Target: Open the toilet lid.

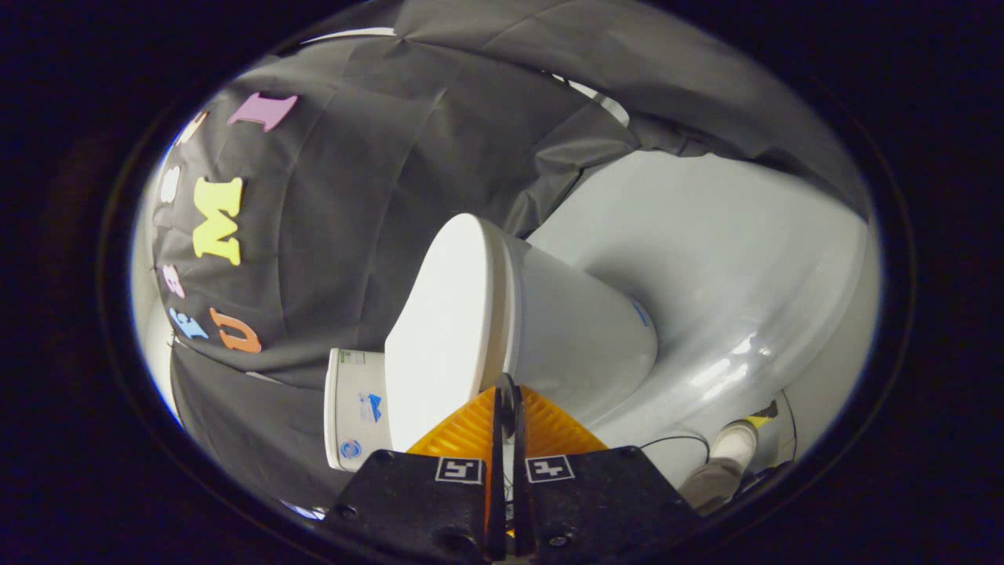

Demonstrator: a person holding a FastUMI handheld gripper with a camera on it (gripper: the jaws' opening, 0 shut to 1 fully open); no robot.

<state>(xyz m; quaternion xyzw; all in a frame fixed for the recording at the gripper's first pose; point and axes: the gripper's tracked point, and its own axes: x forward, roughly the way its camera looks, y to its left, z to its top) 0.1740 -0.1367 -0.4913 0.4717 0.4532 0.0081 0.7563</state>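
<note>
Grey floor (729,259), toilet (580,337), toilet lid (439,329) closed, gripper (507,392) fingers pressed together at its edge, contact unclear

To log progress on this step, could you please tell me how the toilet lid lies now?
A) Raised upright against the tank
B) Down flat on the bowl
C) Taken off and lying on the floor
B: the toilet lid lies flat against the top of the bowl, with the claw, its fingers drawn together, just at the lid's rim.
</note>
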